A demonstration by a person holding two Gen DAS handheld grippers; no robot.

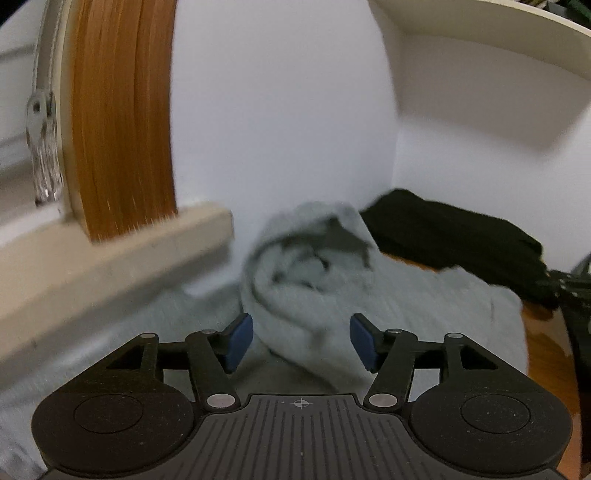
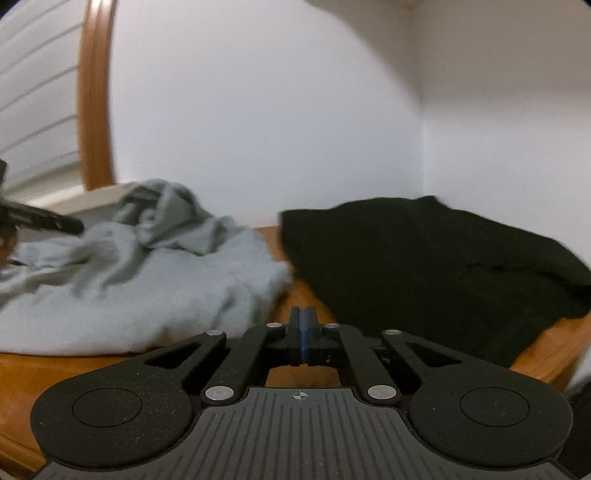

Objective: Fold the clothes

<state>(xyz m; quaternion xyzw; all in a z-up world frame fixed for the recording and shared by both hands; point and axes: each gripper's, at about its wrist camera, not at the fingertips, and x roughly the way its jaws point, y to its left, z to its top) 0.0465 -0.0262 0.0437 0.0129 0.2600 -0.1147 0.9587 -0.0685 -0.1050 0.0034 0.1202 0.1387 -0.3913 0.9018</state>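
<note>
A light grey hoodie (image 1: 317, 280) lies crumpled on the wooden table, its hood bunched up at the far end. My left gripper (image 1: 301, 341) is open just above it, and a fold of the grey cloth lies between the blue pads (image 1: 240, 339) without being pinched. In the right wrist view the hoodie (image 2: 159, 284) lies at the left. My right gripper (image 2: 303, 334) is shut and empty, low over the bare table (image 2: 295, 299) between the hoodie and a black garment (image 2: 436, 266). The left gripper's black body (image 2: 40, 219) shows at the far left.
The black garment (image 1: 454, 240) lies flat at the back right, by the white wall corner. A wooden frame (image 1: 122, 122) and a beige ledge (image 1: 110, 266) stand at the left. A white shelf (image 1: 480, 33) hangs above. The table's front edge (image 2: 550, 354) curves at the right.
</note>
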